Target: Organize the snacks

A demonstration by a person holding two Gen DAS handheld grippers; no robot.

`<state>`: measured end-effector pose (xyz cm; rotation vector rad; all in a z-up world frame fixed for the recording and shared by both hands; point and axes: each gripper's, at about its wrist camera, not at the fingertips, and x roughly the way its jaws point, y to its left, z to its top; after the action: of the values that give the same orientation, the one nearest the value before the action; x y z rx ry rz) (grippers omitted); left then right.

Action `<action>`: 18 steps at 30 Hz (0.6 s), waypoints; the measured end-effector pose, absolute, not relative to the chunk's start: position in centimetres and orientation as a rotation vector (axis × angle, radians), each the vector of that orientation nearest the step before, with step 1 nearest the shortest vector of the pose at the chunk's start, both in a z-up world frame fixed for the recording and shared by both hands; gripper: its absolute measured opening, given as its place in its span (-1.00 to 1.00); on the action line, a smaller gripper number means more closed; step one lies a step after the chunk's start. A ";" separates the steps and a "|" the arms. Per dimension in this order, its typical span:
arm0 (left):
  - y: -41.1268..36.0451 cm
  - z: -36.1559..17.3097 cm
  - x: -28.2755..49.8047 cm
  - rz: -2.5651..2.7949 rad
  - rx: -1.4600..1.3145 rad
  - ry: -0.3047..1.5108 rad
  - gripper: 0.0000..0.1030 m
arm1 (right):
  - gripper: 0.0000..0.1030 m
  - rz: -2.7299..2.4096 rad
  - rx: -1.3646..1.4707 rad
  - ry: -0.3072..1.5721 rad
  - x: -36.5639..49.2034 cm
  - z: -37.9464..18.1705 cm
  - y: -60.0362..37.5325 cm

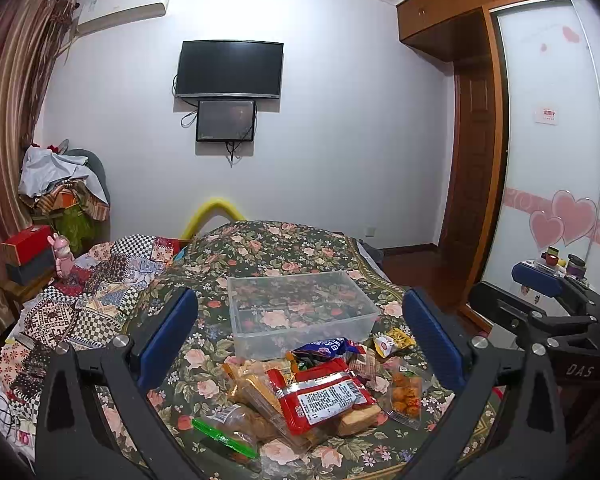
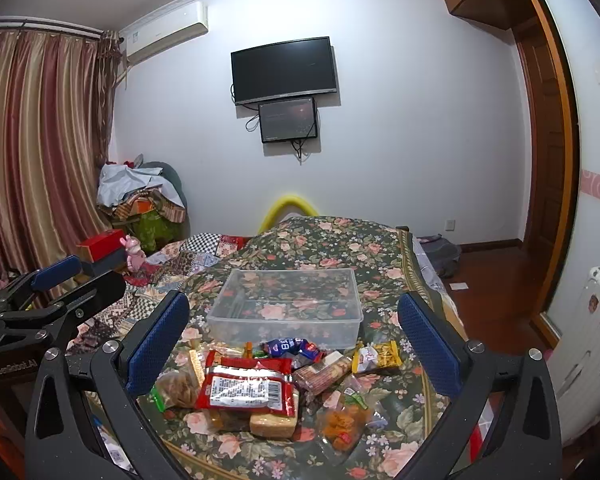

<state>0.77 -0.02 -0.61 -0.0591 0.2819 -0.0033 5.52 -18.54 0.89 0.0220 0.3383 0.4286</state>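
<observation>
A clear plastic bin (image 1: 300, 312) (image 2: 288, 306) stands empty on the floral bedspread (image 1: 268, 248) (image 2: 332, 240). In front of it lies a pile of snack packets: a red packet (image 1: 324, 396) (image 2: 246, 388), a blue wrapper (image 1: 326, 348) (image 2: 292, 348), a yellow packet (image 1: 394, 340) (image 2: 376, 356), orange snacks in clear wrap (image 1: 406, 398) (image 2: 342, 424). My left gripper (image 1: 300, 336) is open and empty above the pile. My right gripper (image 2: 292, 340) is open and empty above the pile; it also shows at the right of the left wrist view (image 1: 540, 284).
A checkered quilt (image 1: 100, 280) (image 2: 188, 260) lies left of the floral spread. Red and dark boxes (image 1: 28, 252) (image 2: 102, 250) and a pink toy (image 1: 62, 254) stand at the left. A wardrobe (image 1: 548, 160) and wooden floor (image 2: 492, 272) are at the right.
</observation>
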 end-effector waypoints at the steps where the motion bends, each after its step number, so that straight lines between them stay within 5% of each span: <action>1: 0.0 -0.7 0.8 -0.003 -0.060 0.283 1.00 | 1.00 0.430 0.022 0.339 5.5 0.9 -18.6; 18: -0.3 -0.8 0.6 -0.012 -0.054 0.290 1.00 | 1.00 0.425 0.030 0.338 5.4 0.9 -18.6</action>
<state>0.60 -0.26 -0.75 -0.0541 0.2903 -0.0115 5.37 -18.64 0.89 0.0299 0.3376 0.4253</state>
